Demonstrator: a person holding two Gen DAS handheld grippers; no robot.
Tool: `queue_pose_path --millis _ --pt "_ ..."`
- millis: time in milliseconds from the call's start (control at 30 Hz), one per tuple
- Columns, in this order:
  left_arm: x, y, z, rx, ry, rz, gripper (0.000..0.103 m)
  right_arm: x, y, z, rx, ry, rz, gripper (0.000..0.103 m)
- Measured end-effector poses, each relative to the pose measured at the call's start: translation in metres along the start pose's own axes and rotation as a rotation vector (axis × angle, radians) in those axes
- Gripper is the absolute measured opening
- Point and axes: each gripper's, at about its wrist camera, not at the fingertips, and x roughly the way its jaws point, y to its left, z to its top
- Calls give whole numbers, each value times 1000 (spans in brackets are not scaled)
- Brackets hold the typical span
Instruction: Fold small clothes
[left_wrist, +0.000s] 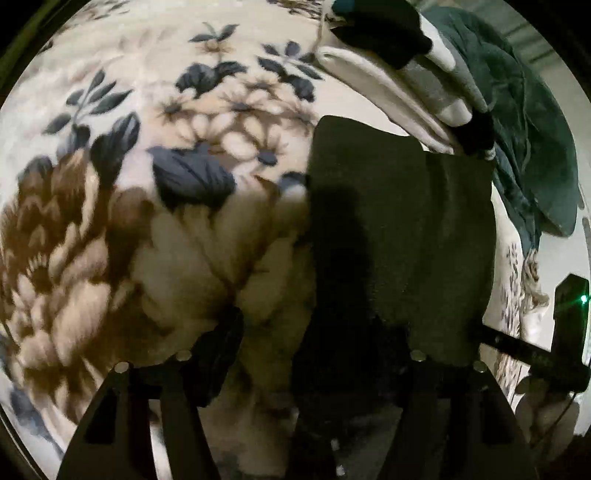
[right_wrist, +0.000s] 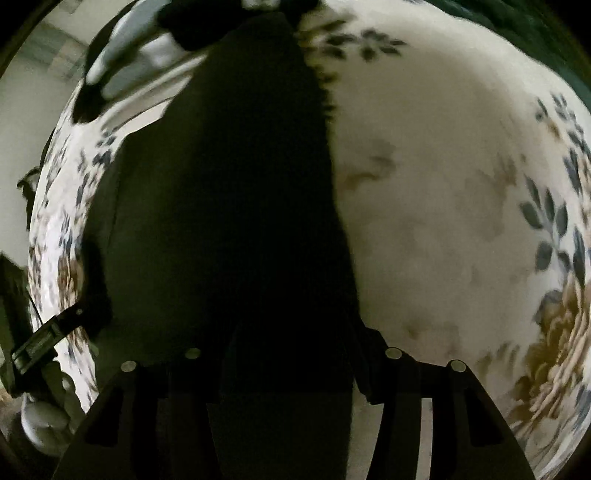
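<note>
Left gripper (left_wrist: 314, 343) fingers spread apart, right finger over the near edge of the dark garment (left_wrist: 402, 229), flat on the floral blanket (left_wrist: 110, 206). Right gripper (right_wrist: 291, 354) low over the same garment; grip unclear, too dark. Clothes pile (left_wrist: 443, 81) behind. No legible writing.

My left gripper (left_wrist: 317, 354) has its right fingertip lost against the dark cloth (left_wrist: 399, 229). At twelve o'clock, my right view blurs the pile (right_wrist: 140, 62); the cloth's near edge is indistinguishable.
</note>
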Motion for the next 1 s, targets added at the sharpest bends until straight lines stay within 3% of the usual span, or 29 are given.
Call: queue_pose_path --millis 67,167,333,433,567,700,867,967,1000 --pt "-9 -5 -1 5 6 8 65 -3 -2 0 8 0 4 53" --pt "-22 -9 -1 -3 13 -37 63 -15 -7 -6 38 7 13 55" --pt "-62 -14 -30 -34 14 -146 68 -50 -30 -44 116 39 131 57" --pt "-83 -4 -73 -88 48 -162 69 -65 -44 -88 150 74 148 60" --pt "-99 13 -158 -180 123 -144 69 -69 -65 -160 195 163 170 60" --pt "-90 15 -229 -246 203 -99 69 -55 -79 -243 231 265 175 60" --pt "-57 3 -292 -216 284 -38 67 -25 -79 -318 278 351 204 60" --pt "-49 -8 -304 -171 240 -13 11 -5 -81 -349 288 366 195 60" --pt "-50 -10 -305 -165 219 -9 8 0 -76 -352 296 358 197 54"
